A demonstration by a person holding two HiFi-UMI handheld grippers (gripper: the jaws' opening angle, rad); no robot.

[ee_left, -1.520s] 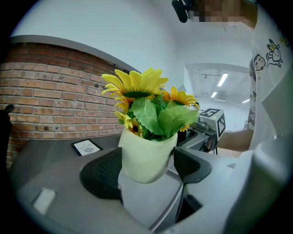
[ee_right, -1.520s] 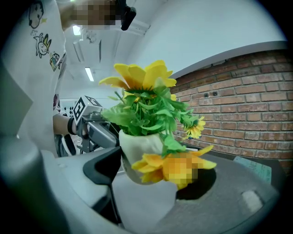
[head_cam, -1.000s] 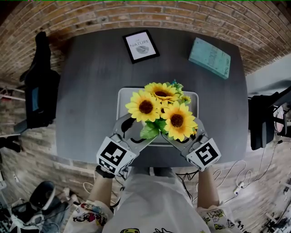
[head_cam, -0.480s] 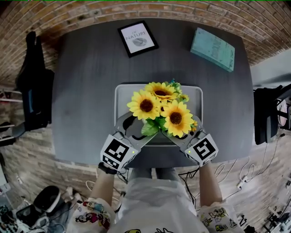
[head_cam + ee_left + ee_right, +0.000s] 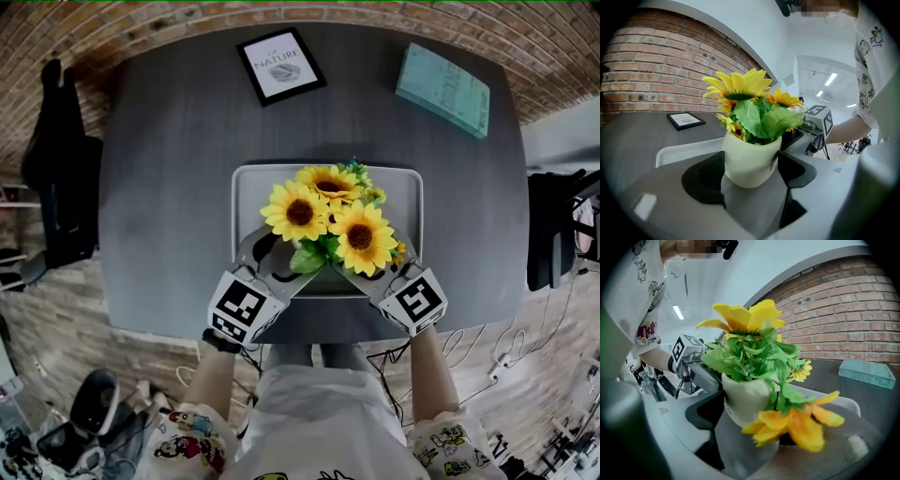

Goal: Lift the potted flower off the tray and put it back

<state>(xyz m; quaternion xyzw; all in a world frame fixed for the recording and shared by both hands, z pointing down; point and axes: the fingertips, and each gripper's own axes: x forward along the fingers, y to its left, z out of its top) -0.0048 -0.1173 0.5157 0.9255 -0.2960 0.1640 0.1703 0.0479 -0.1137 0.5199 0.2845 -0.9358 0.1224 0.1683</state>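
We have the potted flower [image 5: 328, 211] over the near half of the grey tray [image 5: 248, 183], caught from two sides. The left hand-held gripper [image 5: 274, 261] is clenched on the cream pot [image 5: 750, 159], with its black pads against the pot's flanks, low under the leaves. That keeps the blooms from being crushed.

The right hand-held gripper [image 5: 380, 272] comes in from the other side. One of its pads lies against the pot and the other is hidden behind a drooping sunflower [image 5: 801, 425]. We judge that it is grasping the pot too, with the jaws wide because the pot is broad.

Gripping from both sides should keep the top-heavy bunch upright. We cannot tell whether the base rests on the tray or hangs just above it. The framed print [image 5: 280, 66] and the teal book [image 5: 442, 89] lie at the far side of the surface [image 5: 169, 141], well apart from the tray.
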